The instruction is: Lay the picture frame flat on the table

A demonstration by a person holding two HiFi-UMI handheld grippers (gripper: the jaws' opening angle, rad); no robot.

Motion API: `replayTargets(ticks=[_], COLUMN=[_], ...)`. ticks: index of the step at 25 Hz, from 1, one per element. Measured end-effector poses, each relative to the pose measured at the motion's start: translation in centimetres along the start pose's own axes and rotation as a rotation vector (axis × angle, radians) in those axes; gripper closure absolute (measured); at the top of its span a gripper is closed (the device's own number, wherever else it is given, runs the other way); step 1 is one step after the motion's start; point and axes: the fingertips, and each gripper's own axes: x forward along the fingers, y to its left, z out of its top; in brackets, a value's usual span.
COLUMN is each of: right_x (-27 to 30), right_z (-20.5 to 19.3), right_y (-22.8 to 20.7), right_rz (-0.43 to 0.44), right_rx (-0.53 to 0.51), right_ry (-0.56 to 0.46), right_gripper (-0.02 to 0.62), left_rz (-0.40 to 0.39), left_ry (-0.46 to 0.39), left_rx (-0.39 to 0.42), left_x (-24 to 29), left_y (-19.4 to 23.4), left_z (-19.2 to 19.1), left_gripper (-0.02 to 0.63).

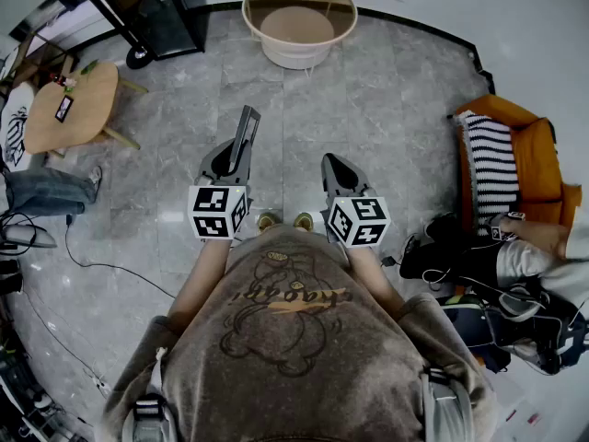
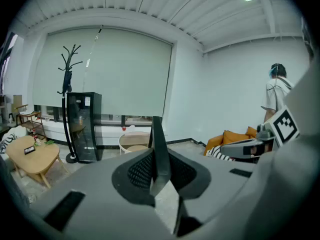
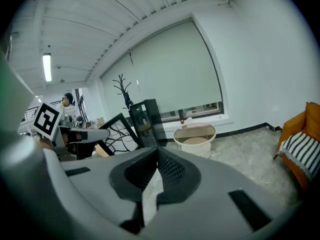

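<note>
Seen from above, the picture frame (image 1: 247, 127) is edge-on, its face unreadable; my left tongs (image 1: 232, 153) clamp it, held over the floor; the wooden table (image 1: 69, 109) stands well apart at left; a round tub (image 1: 299, 21) sits ahead; my right tongs (image 1: 333, 162) are closed and empty.

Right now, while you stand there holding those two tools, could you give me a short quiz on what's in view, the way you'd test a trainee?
1. True or false: the picture frame already lies flat on a table.
2. Which gripper holds the frame? A) the left gripper B) the right gripper C) neither
3. Fill in the blank: the cushion on the orange armchair has a black-and-white ____ pattern.

Key: 1 false, it is held up in the air; 2 A; 3 striped.
</note>
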Motion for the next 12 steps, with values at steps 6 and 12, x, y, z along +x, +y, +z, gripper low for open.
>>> replayTargets(ticks=[6, 12], right_x=[-0.2, 0.8], right_z=[-0.5, 0.1], right_y=[1.3, 1.8], right_rz=[0.007, 0.011], right_rx=[0.001, 0.009], right_ry=[0.009, 0.004], right_gripper=[0.577, 0.575], left_rz=[0.011, -0.004], left_ry=[0.014, 0.010], left_rx=[-0.010, -0.012], left_x=[-1.2, -0.6], left_y=[0.7, 1.4], left_z=[-0.6, -0.2], left_gripper=[0.538, 0.538])
